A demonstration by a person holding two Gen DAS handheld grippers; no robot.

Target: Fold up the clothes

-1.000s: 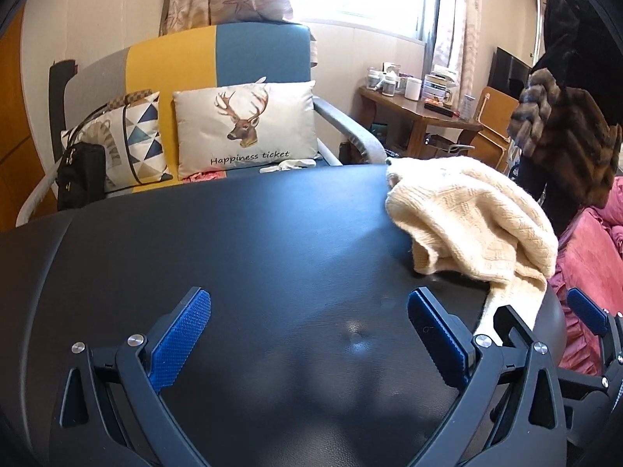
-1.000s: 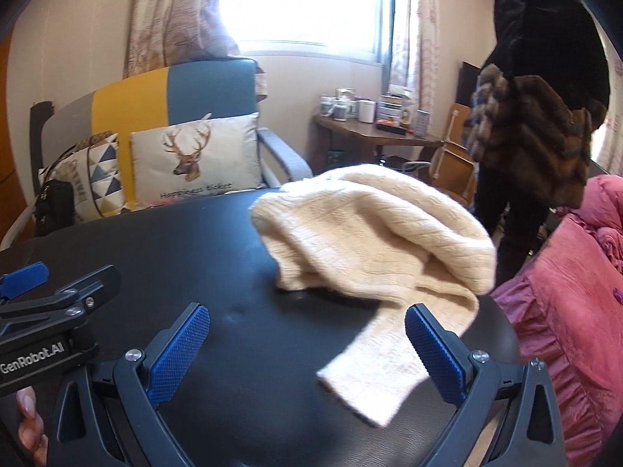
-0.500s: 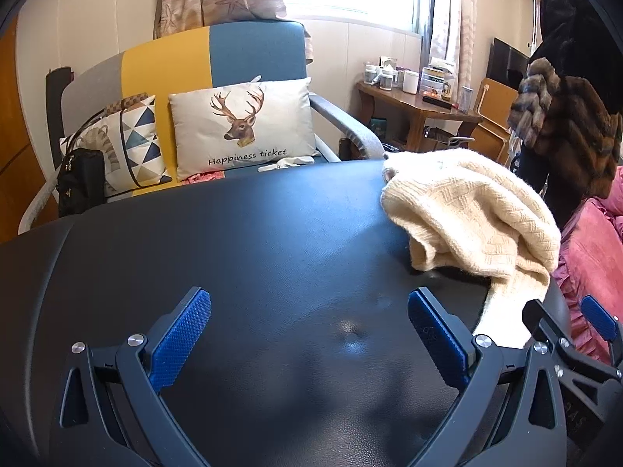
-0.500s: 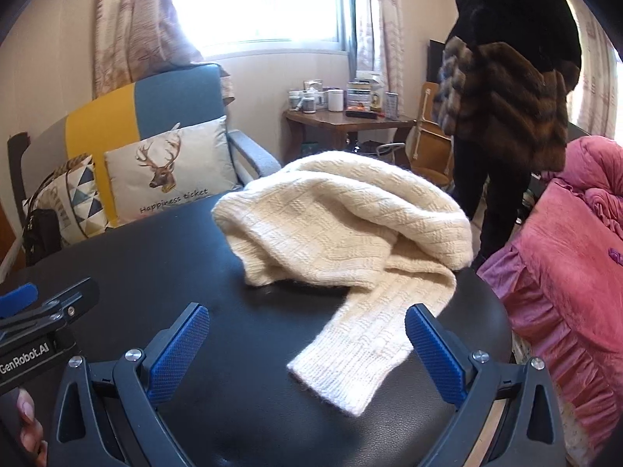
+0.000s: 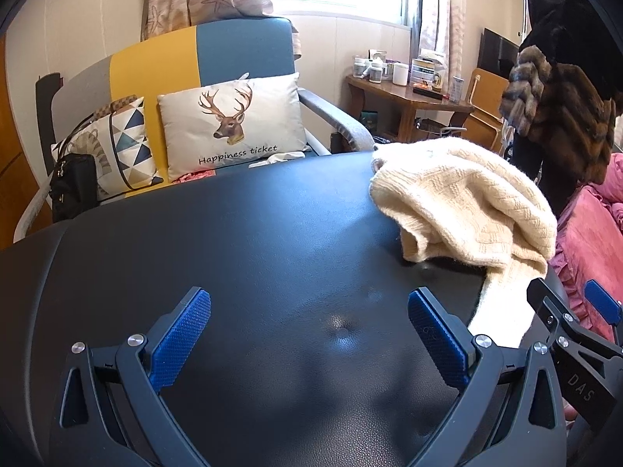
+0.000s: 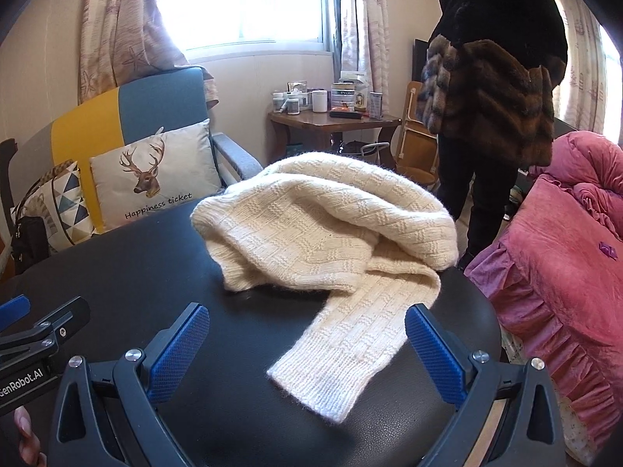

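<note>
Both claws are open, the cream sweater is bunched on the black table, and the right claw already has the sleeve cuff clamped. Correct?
Not quite. The right claw is open and grips nothing: the right wrist view shows the sleeve cuff lying loose on the black table between its spread pads. The left claw is open too, and the cream sweater is bunched.

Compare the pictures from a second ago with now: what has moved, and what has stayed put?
The right gripper has swung rightward and closer, so the sweater's sleeve now lies between its open jaws. Nothing was gripped. The left gripper stays open over the black table, and the cream sweater lies crumpled as before.
</note>
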